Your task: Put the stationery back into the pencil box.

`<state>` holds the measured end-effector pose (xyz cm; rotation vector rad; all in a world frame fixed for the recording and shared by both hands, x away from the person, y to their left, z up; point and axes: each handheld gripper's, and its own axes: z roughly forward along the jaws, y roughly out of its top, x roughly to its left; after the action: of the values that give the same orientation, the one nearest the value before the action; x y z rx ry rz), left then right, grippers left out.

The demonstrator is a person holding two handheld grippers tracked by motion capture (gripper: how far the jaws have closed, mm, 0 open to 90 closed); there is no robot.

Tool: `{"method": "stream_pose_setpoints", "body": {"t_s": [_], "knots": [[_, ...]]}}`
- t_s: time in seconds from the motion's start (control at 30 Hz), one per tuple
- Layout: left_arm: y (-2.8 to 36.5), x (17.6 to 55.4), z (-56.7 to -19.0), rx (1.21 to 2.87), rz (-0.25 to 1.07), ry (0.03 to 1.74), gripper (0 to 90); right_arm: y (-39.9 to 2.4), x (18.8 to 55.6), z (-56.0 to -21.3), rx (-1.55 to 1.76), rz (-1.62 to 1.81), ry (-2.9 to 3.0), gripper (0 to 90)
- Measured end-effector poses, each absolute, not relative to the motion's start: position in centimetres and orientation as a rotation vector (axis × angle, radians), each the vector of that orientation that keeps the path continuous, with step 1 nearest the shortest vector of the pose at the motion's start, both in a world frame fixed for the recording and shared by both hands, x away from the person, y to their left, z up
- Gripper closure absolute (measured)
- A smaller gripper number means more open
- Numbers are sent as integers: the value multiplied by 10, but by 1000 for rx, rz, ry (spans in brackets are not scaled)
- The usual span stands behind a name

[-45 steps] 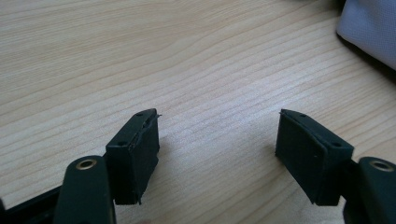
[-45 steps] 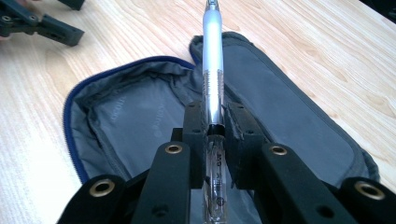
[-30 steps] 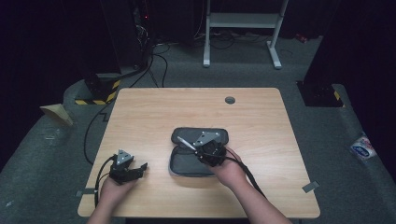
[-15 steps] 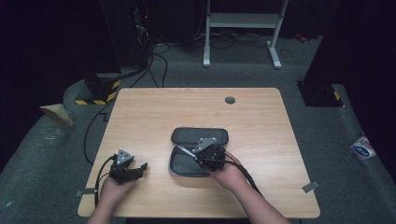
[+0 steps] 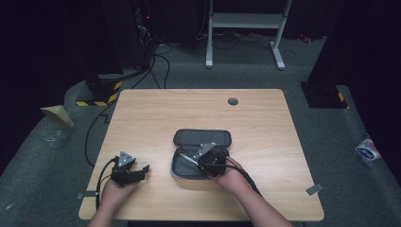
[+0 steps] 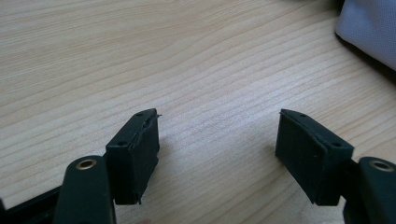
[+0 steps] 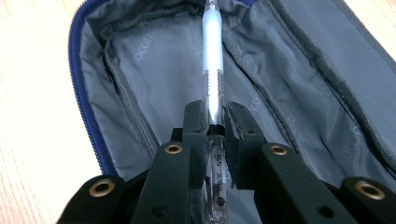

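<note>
at the near edge of the desk (image 5: 265, 123) the person's two forearms come in from below. the left gripper (image 5: 126, 169) rests low over the bare wood at the near left corner, well apart from the case; in the left gripper view its fingers (image 6: 135, 158) stand wide apart with nothing but wood grain between them, and a pale grey corner of the case shows at the top right. a black cable loops from this gripper off the near left edge.

just right of it, nearer the middle, the right gripper (image 5: 208, 161) sits over the open pencil case (image 5: 201, 139), its grey three-cornered plate on top. in the right gripper view its fingers (image 7: 196, 123) are clamped on a pen (image 7: 212, 70), which has a clear barrel and a white upper part; the pen runs straight ahead from the fingers, over the grey lining of the case and towards its far end. the case lies unzipped and spread flat near the middle of the desk, its blue zip edge at the left in that view.

farther off, a small round grommet (image 5: 232, 101) is set into the desk near its far edge. beyond the desk lie cables on the grey floor and a white stand (image 5: 246, 28).
</note>
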<state>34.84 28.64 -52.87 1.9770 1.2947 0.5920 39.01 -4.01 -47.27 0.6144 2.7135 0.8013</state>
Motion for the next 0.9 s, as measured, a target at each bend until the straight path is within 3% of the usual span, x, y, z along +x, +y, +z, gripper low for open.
{"method": "stream_pose_setpoints", "body": {"t_s": [0.17,0.23,0.53,0.9], "knots": [[287,348,-529,1980,595,1293,304,-40,390,-474,588,787,2727,779],[286,348,-529,1977,593,1297,304,-40,390,-474,607,798,2715,718],[287,348,-528,1985,594,1294,304,-46,393,-467,689,876,2657,646],[287,348,-528,1986,595,1293,304,-53,388,-465,828,940,2544,422]]}}
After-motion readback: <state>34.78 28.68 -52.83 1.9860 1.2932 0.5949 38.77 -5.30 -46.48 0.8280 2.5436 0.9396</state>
